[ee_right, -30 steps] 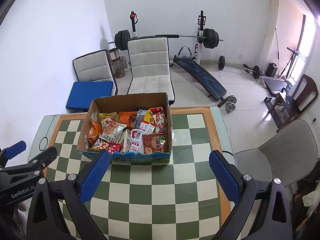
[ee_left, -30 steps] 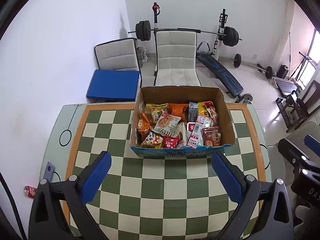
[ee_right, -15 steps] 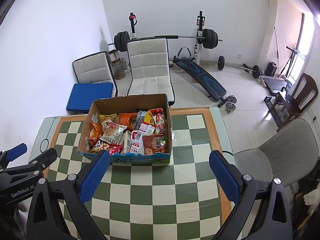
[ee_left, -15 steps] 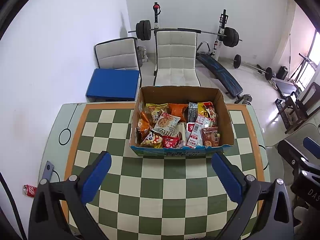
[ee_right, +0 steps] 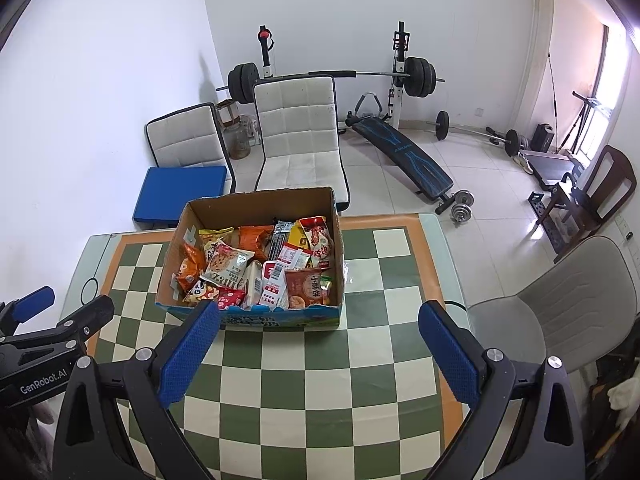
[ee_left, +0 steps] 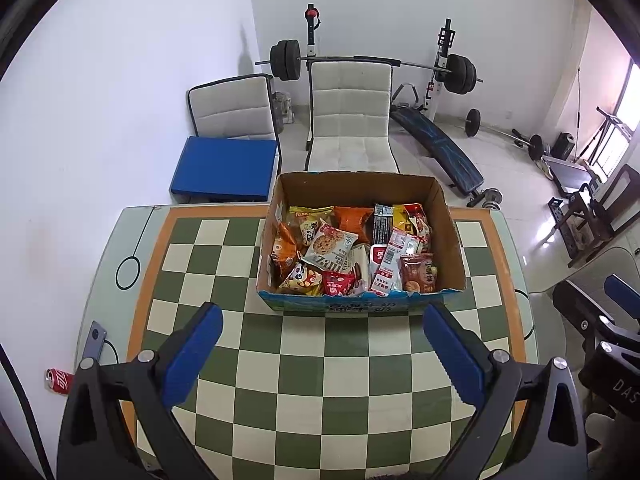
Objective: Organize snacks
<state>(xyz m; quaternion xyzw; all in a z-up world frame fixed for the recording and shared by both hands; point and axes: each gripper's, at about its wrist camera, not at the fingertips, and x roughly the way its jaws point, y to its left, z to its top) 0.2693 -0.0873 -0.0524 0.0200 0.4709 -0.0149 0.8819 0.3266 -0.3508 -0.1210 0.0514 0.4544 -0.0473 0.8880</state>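
Observation:
An open cardboard box (ee_left: 454, 236) (ee_right: 338, 248) stands on the far half of a green-and-cream checkered table (ee_left: 332, 368) (ee_right: 320, 384). It is filled with several snack packets, among them a cookie pack (ee_left: 330, 246) (ee_right: 226, 266) and a brown cracker bag (ee_left: 418, 274) (ee_right: 306, 284). My left gripper (ee_left: 322, 356) hovers open above the table, short of the box front, nothing between its blue pads. My right gripper (ee_right: 318, 354) is open too, a little right of the box front. Each gripper shows at the edge of the other view.
Two white chairs (ee_left: 350, 120) (ee_right: 298, 132) and a blue pad (ee_left: 224, 170) stand behind the table. A weight bench and barbell rack (ee_left: 440, 80) fill the back of the room. A grey chair (ee_right: 560, 304) sits at the table's right. A red can (ee_left: 58, 380) lies on the floor at left.
Both views have pulled back and risen slightly, so the box sits a little farther from the fingers. Both grippers stay open and empty.

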